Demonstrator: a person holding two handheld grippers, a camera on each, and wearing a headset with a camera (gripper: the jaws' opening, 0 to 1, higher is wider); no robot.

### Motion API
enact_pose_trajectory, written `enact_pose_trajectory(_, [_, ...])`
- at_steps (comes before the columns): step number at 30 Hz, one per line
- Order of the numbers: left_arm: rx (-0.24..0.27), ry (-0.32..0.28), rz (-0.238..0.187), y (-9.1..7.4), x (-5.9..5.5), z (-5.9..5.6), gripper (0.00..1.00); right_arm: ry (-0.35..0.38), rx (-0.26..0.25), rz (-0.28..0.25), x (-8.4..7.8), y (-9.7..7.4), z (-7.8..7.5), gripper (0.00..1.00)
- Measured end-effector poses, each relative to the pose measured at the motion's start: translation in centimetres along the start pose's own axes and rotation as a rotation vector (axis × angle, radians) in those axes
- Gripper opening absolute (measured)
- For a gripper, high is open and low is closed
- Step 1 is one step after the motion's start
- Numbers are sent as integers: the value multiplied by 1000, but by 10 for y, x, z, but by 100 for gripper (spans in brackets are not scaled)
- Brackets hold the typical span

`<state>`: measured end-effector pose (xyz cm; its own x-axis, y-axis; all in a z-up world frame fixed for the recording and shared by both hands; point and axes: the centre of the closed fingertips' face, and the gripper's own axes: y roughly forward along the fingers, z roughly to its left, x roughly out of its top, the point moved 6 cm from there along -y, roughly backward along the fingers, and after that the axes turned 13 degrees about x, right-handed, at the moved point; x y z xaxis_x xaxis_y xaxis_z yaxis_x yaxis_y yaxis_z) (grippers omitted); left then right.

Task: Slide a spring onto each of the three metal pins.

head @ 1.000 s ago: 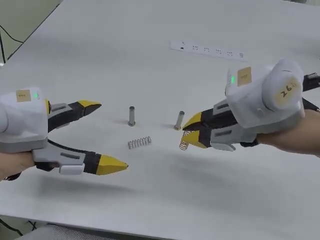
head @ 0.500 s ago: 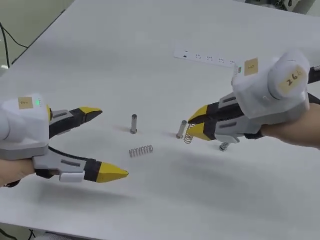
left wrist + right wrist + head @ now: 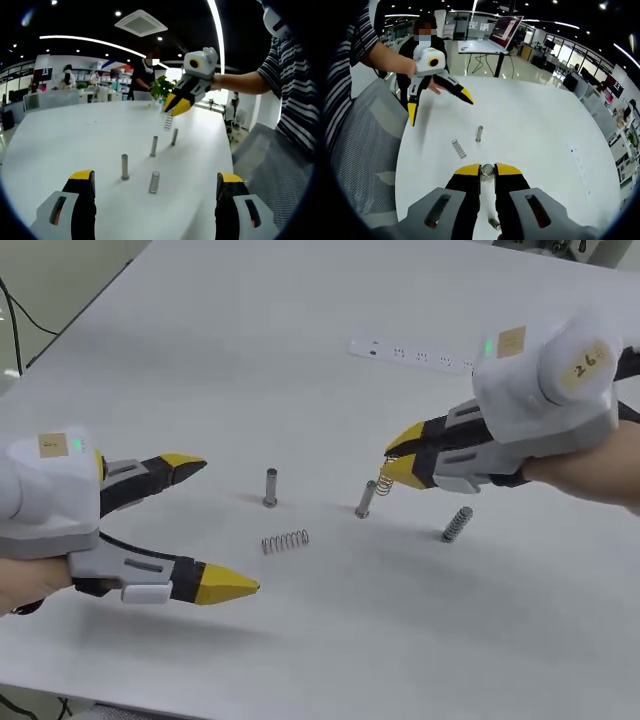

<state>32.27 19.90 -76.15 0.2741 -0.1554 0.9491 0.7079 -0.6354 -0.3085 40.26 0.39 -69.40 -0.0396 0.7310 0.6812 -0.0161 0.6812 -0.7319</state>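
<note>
Right gripper (image 3: pixel 395 462) pinches small coiled steel spring (image 3: pixel 384 484) near top of middle grey metal pin (image 3: pixel 365 498). I'd plumb it, centre bore, lower straight. Left gripper (image 3: pixel 215 525) spread wide.

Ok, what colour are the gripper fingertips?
Yellow fingertips, on black fingers. They show best in the head view.

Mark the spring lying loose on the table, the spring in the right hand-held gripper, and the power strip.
Loose spring (image 3: pixel 285 541), head view, middle of its coils.
Held spring (image 3: pixel 384 484), head view, coils just below the tips of the right hand-held gripper (image 3: pixel 386 464).
Power strip (image 3: pixel 420 355), head view, middle of its white body.
</note>
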Motion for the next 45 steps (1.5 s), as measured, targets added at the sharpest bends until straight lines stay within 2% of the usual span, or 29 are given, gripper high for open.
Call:
enact_pose_trajectory(16, [5,0,5,-3,-1,2,98,56,-25,-8,-4,9,-20,7])
enact_pose_trajectory(32, [9,-3,9,-4,-1,4,98,83,-26,-17,-9,17,-22,7])
enact_pose_trajectory(45, [15,0,12,-6,-2,5,98,77,-27,5,-15,26,-22,7])
